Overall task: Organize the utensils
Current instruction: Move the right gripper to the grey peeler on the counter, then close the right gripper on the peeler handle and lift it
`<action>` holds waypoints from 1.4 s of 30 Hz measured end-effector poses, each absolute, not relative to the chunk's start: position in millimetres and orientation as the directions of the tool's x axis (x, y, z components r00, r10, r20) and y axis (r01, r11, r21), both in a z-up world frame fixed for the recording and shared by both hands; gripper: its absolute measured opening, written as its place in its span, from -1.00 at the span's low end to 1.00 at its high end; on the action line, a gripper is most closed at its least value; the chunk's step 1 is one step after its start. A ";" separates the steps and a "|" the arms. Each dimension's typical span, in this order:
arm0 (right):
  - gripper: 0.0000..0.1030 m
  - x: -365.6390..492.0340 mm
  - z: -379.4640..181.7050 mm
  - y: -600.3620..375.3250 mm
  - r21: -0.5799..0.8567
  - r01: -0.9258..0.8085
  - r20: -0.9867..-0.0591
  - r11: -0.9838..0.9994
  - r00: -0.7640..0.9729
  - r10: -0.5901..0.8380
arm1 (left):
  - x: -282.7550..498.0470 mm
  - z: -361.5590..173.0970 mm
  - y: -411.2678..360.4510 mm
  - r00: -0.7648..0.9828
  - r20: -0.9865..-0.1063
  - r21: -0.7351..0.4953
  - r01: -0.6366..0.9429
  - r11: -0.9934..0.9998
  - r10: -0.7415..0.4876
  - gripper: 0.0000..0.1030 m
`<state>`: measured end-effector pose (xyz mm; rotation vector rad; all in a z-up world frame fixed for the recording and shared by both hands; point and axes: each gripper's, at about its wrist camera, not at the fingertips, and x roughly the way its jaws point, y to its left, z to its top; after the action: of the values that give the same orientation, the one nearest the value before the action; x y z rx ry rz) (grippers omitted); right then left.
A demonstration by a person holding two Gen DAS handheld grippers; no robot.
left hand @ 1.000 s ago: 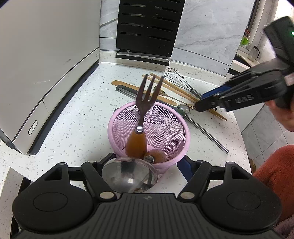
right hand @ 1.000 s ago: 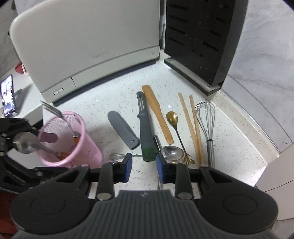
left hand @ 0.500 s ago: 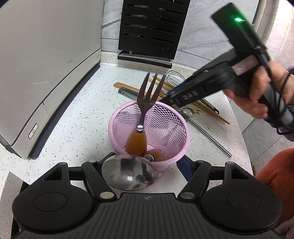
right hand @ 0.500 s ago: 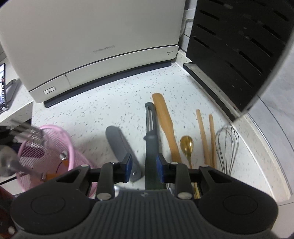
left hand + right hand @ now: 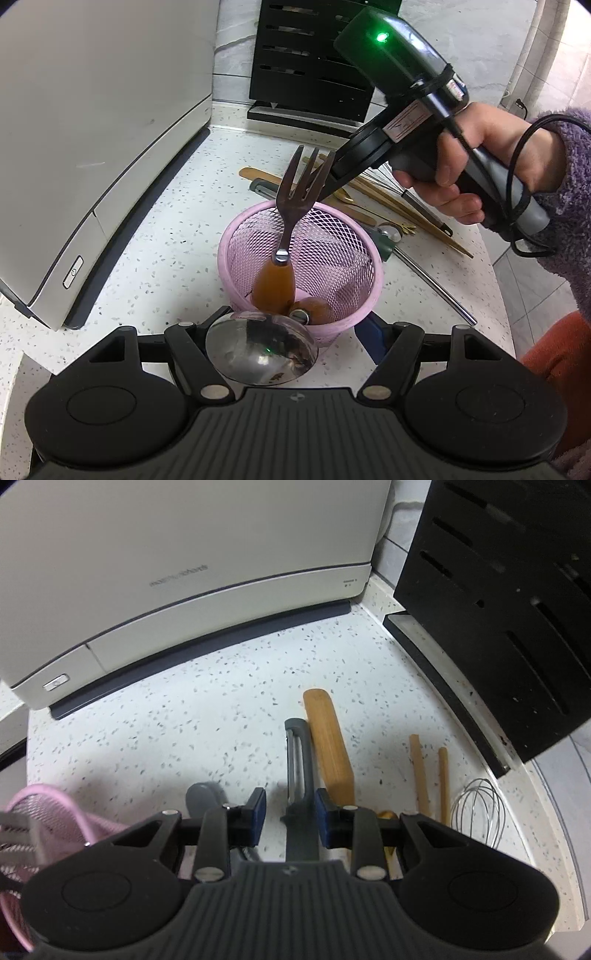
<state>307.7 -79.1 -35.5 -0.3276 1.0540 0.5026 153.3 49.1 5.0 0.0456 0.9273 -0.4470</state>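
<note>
A fork stands in the pink basket, apparently gripped by the left gripper; the right gripper, jaws apart, straddles the peeler, others beside it unsorted.

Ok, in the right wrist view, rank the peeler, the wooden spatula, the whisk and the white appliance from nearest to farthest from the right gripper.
1. Peeler: between the open fingers of the right gripper.
2. Wooden spatula: just right of the peeler, alongside it.
3. Whisk: farther right, near the counter's edge.
4. White appliance: at the back, across the counter.
</note>
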 end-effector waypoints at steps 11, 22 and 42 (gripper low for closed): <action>-0.66 327.6 -47.7 -72.0 -0.028 -0.533 -0.903 0.846 0.377 0.207 | 157.2 4.4 51.3 0.514 -0.782 -0.160 0.382 0.910 -0.353 0.60; -0.73 312.0 -36.7 -77.5 -0.058 -0.543 -0.880 0.838 0.424 0.213 | 155.4 3.0 54.3 0.516 -0.778 -0.174 0.373 0.912 -0.359 0.55; -0.74 224.5 48.1 -138.5 0.031 -0.513 -0.713 0.858 0.590 0.379 | 149.5 -0.5 53.0 0.553 -0.755 -0.165 0.360 0.918 -0.353 0.63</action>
<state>224.5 -138.5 48.1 -0.1850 0.7822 0.5226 149.5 53.0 -0.5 0.0092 0.8899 -0.4211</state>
